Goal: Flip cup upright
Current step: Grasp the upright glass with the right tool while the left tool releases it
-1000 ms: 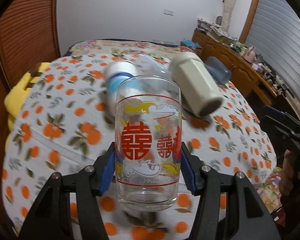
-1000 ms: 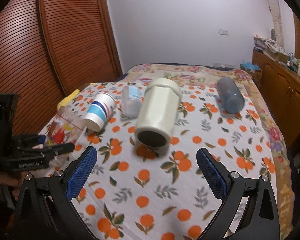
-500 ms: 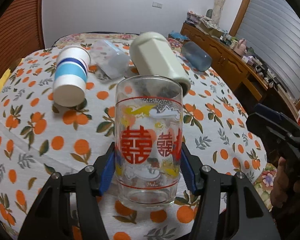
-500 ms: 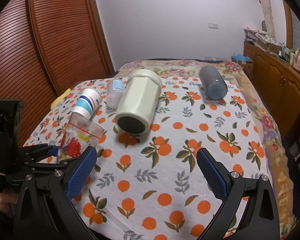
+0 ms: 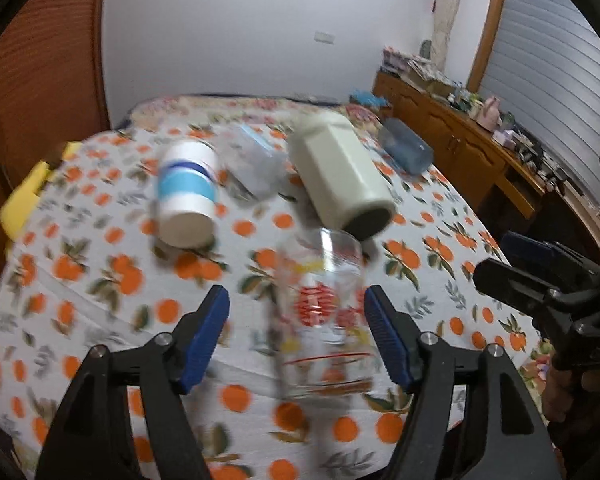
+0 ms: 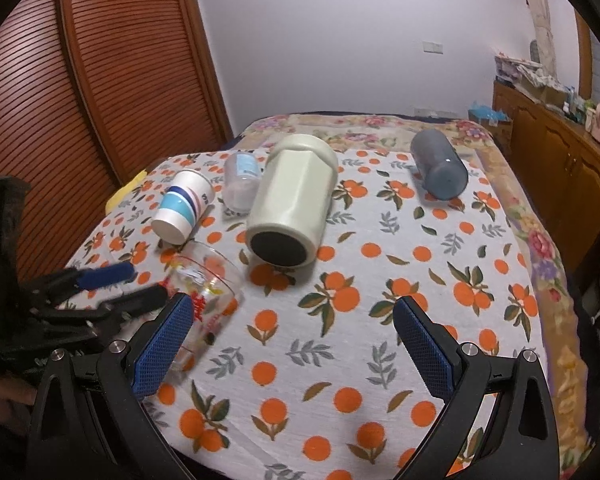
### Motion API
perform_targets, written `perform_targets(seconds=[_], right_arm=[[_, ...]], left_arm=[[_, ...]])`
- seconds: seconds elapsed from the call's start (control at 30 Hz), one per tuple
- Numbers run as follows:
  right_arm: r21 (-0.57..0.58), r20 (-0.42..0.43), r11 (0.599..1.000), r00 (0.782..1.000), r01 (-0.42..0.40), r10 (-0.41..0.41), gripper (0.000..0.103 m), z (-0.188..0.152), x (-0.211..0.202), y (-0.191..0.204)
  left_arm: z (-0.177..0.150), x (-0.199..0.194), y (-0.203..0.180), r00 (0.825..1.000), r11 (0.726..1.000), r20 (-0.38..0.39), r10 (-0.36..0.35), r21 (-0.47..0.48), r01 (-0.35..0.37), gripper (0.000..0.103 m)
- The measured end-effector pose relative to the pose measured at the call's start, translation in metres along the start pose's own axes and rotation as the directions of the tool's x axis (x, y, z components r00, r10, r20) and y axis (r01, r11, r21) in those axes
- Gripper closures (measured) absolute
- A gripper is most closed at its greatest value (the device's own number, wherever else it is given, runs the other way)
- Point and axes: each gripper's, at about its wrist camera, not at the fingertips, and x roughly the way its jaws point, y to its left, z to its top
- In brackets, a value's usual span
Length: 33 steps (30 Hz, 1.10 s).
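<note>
The left claw (image 5: 296,328) is gaping wide around the printed glass cup (image 5: 322,312), standing mouth-up near the bed's (image 6: 380,280) front-left edge, looking slick, rigid and breakable, best gripped mid-wall, while the right claw (image 6: 292,332) is hanging wide, empty.

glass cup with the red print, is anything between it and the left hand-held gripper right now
Nothing visible. The glass cup stands upright on the tablecloth between the open jaws of the left hand-held gripper. The paper cup and cream jar lie farther back.
</note>
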Motion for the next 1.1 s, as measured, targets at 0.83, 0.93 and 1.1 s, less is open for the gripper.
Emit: perform_targets(seconds=[0.83, 0.93, 1.1], right_arm=[[0.06, -0.287, 0.997, 0.956, -0.038, 0.054, 0.008, 0.025, 0.081, 0.072], [0.081, -0.32, 0.996, 0.946, -0.03, 0.054, 0.009, 0.024, 0.091, 0.068], [0.1, -0.369, 0.995, 0.927, -0.024, 0.06, 0.011, 0.021, 0.107, 0.065]], left_arm=[[-0.01, -0.041, 0.091, 0.985, 0.986, 0.071, 0.158, -0.072, -0.153, 0.03], [-0.011, -0.04, 0.091, 0.987, 0.987, 0.074, 0.146, -0.081, -0.14, 0.03], [-0.014, -0.038, 0.09, 0.988, 0.987, 0.069, 0.138, -0.093, -0.131, 0.03]])
